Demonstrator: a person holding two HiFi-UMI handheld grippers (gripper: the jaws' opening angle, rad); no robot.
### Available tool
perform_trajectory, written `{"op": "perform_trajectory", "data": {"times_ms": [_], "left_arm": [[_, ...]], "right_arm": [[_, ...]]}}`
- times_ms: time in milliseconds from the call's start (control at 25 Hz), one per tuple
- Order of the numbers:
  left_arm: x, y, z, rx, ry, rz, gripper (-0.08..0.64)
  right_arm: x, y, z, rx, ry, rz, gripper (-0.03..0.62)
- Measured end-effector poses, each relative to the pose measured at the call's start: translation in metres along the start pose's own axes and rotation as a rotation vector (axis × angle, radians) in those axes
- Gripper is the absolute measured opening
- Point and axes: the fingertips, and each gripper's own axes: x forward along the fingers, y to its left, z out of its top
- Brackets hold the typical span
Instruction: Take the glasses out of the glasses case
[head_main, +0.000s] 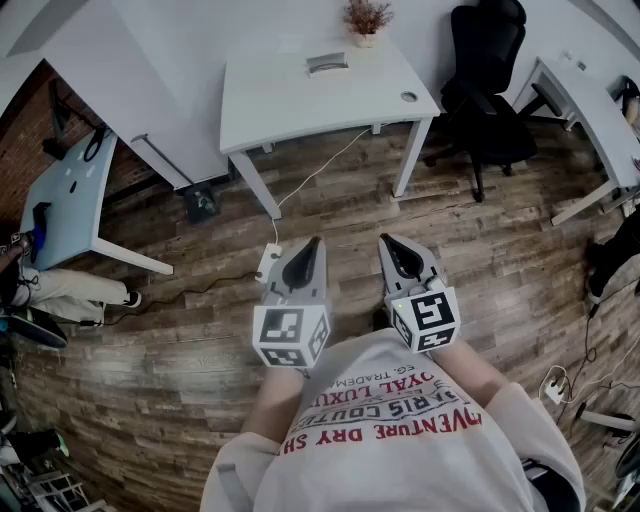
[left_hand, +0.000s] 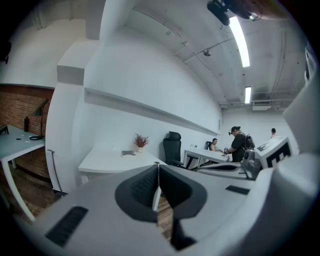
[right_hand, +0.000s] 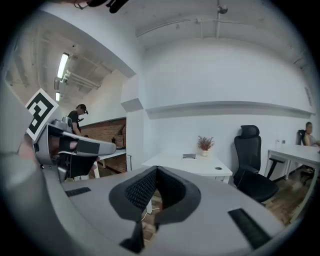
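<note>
A: Where does the glasses case lie from the two grippers?

B: Far ahead. A flat grey object (head_main: 328, 62), probably the glasses case, rests at the far side of a white desk (head_main: 290, 110), just left of a small potted plant (head_main: 367, 18). The left gripper (head_main: 314, 250) and the right gripper (head_main: 392, 248) hang side by side near the person's chest, over the wooden floor (head_main: 180, 330). Both are well apart from the desk.

A: Which way does its long axis run?

B: In the head view it runs left to right across the desk, slightly tilted. No glasses can be seen, and the views do not settle whether the lid is up.

A: Which gripper is nearer?

B: The case sits almost in line with the left gripper, so that one looks marginally nearer. Either would need a long forward reach first.

A: What are the jaws doing?

B: Each gripper view shows its own dark padded jaws pressed together at the tips with nothing between them. So both grippers are closed and empty.

A: Any writing?

B: The person's white shirt (head_main: 390, 420) carries red and grey print, seen upside down and cut off. Fragments read "VENTURE DRY SH", "OYAL LUXU" and "EG. TRADEMA". The cubes on the grippers bear black-and-white square markers, not words. Nothing legible shows on the case.
</note>
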Motion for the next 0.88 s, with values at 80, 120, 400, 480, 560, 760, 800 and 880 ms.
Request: {"op": "perform_trajectory", "data": {"times_ms": [80,120,400,480,560,760,800,880], "left_arm": [[0.002,-0.002,-0.001,-0.001,0.003,-0.007,0.009],[0.003,-0.002,-0.003,-0.003,0.005,-0.009,0.009],[0.004,0.0,-0.011,-0.026,0.016,-0.001,0.009],[0.006,0.002,-0.012,-0.031,0.023,0.003,0.009],[0.008,0.005,-0.014,-0.033,0.03,0.007,0.009],[0.025,0.007,-0.017,-0.037,0.045,0.012,0.009],[0.03,0.005,-0.019,-0.037,0.049,0.012,0.009],[0.042,0.003,-0.021,-0.038,0.058,0.012,0.009]], "right_arm": [[0.0,-0.002,-0.001,0.003,0.008,0.0,0.012],[0.0,-0.002,-0.002,0.004,0.011,0.001,0.012],[0.001,-0.003,-0.005,-0.002,0.016,0.007,0.012],[0.003,-0.006,-0.007,0.008,0.023,-0.001,0.012],[0.006,-0.009,-0.009,0.027,0.029,-0.015,0.012],[0.014,-0.026,-0.016,0.059,0.043,-0.031,0.012],[0.015,-0.031,-0.018,0.065,0.048,-0.032,0.012],[0.02,-0.043,-0.023,0.076,0.06,-0.033,0.012]]}}
